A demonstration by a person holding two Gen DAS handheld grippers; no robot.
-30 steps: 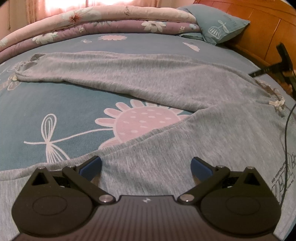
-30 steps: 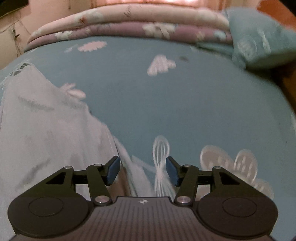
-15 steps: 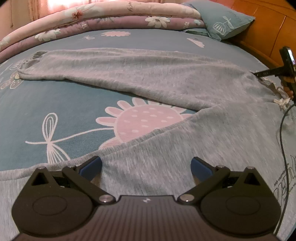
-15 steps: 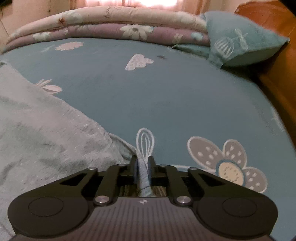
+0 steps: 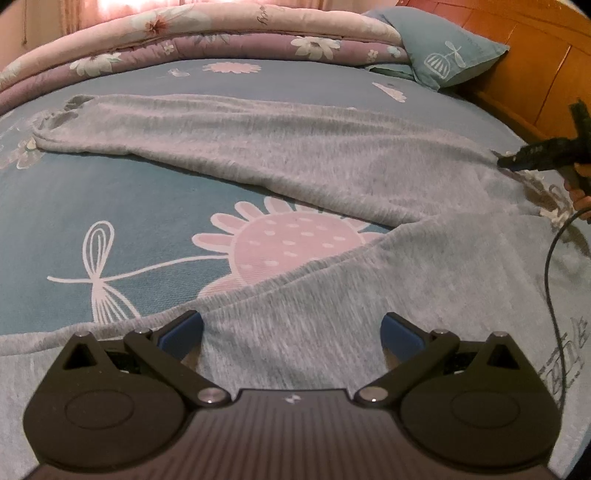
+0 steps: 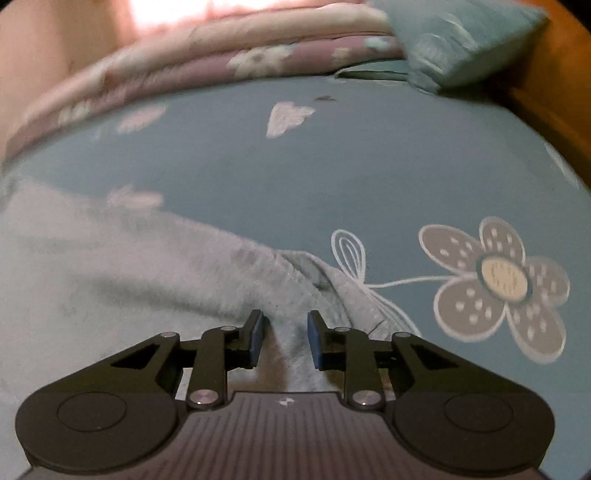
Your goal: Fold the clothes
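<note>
Grey trousers lie spread on the teal flowered bedsheet, one leg reaching far left and the other running under my left gripper. That gripper hangs open just above the near leg, with nothing pinched. In the left wrist view my right gripper shows at the far right, its tip at the waistband. In the right wrist view my right gripper has its jaws opening, and a bunched fold of the waist edge lies between the pads without being pressed.
A folded floral quilt and a teal pillow lie along the back of the bed. A wooden headboard rises at the right. A black cable trails over the trousers at the right, below a hand.
The right gripper's jaws closed on the waist edge half a second ago and have now spread apart; it also shifted sideways and rolled. The left gripper stayed put.
</note>
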